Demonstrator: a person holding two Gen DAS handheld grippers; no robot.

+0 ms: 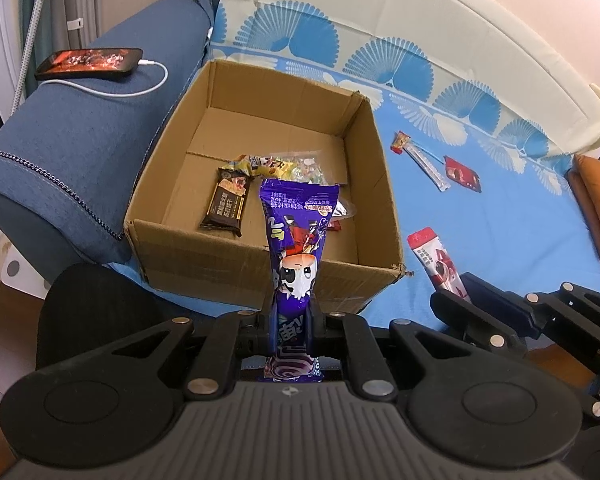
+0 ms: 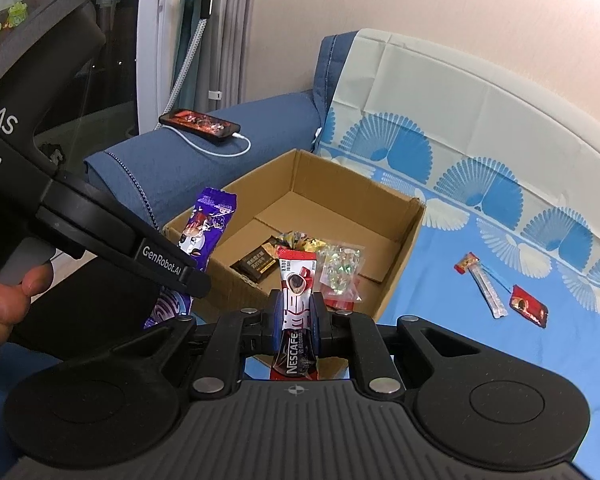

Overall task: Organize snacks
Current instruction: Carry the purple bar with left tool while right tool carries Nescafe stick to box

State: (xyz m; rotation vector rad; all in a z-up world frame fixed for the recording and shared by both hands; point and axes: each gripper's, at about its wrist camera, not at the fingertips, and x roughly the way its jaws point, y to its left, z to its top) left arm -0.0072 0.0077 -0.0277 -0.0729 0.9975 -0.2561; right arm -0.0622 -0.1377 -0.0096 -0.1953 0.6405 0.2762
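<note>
Purple and shiny, the snack packet stands up in the middle of the left wrist picture. The left gripper is squeezed tight on its lower part. The top of the packet pokes up over the near wall of the cardboard box. In the right wrist picture the same purple packet shows at middle left, beside the near corner of the box.

The right gripper is clamped on a red and white Nescafe stick. The stick stands up in the lower middle of that picture, in front of the box's near wall. In the left wrist picture the stick sits at lower right, over the blue sheet.

Inside the box lie a dark brown bar, a yellow packet and a clear bag of candies. The box is open on top and rests on the blue sheet.

To the right of the box, on the sheet, lie a long clear stick packet and a small red packet. They are just beside each other and well apart from the box.

At upper left a phone rests on the blue sofa arm with a white cable plugged in. A hand shows at the left edge of the right wrist picture.
</note>
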